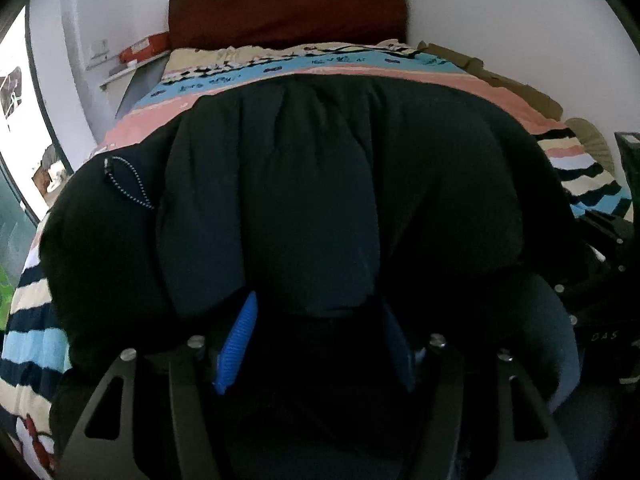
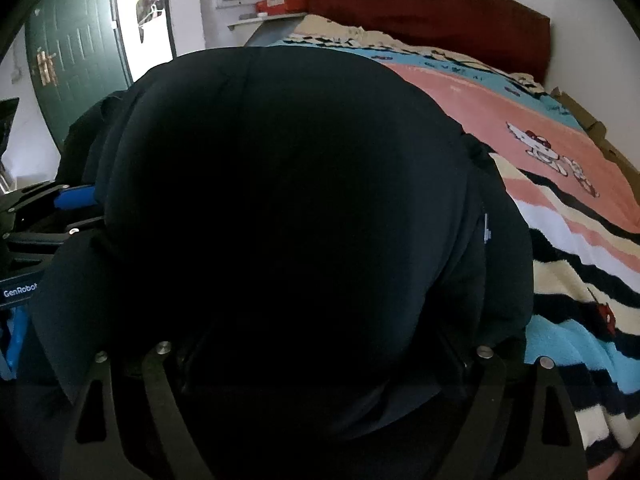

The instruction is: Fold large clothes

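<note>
A big black padded jacket (image 1: 320,184) lies bunched on the bed and fills most of both views (image 2: 280,200). An open zipper (image 1: 128,180) shows on its left part. My left gripper (image 1: 316,344) has its blue fingers (image 1: 236,344) closed on a thick fold of the jacket. My right gripper (image 2: 320,360) is buried in the jacket; its fingertips are hidden by the cloth, which bulges up from between its arms. The left gripper also shows at the left edge of the right wrist view (image 2: 60,200).
The bed has a striped pink, blue, black and cream blanket (image 2: 560,208) with cartoon prints. A dark red headboard (image 1: 288,12) stands against the white wall. A shelf with an orange box (image 2: 280,2) is at the bed's left. A green door (image 2: 76,52) is farther left.
</note>
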